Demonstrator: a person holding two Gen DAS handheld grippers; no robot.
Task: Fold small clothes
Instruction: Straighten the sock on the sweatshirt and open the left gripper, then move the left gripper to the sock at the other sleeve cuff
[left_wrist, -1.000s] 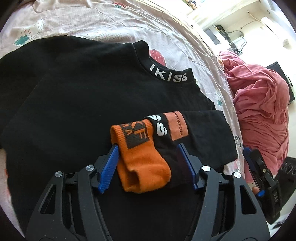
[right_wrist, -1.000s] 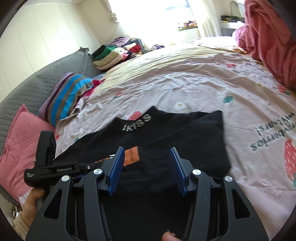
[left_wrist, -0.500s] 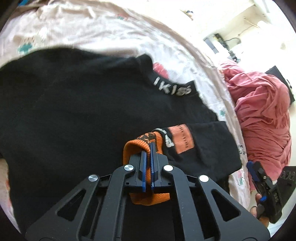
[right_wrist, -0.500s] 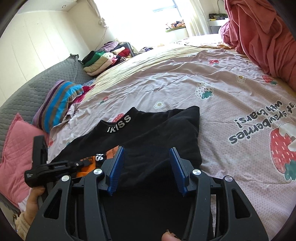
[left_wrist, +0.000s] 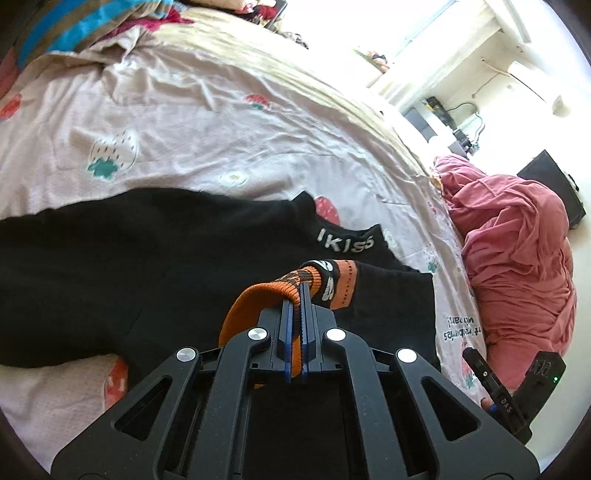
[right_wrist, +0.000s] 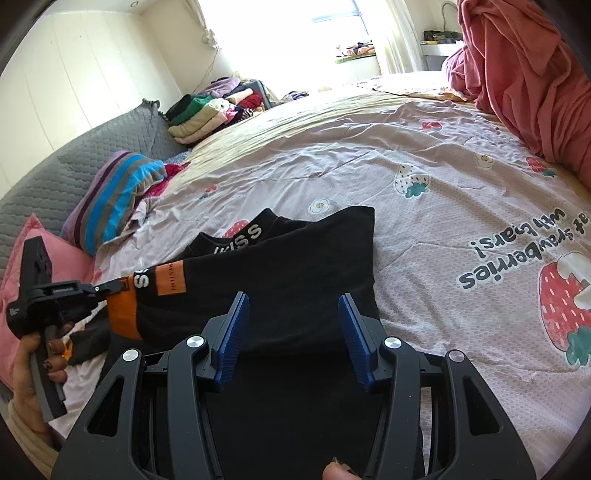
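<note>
Left gripper clamped tight on orange ribbed cuff of black top, sleeve lifted off body of top. Right gripper about half open, pads bare, hovering over top's near edge, gripping nothing. Top is soft knit, lying flat on wrinkly pink strawberry-print bedsheet. Plenty of free sheet beyond the collar; red blanket heap off to the side.
</note>
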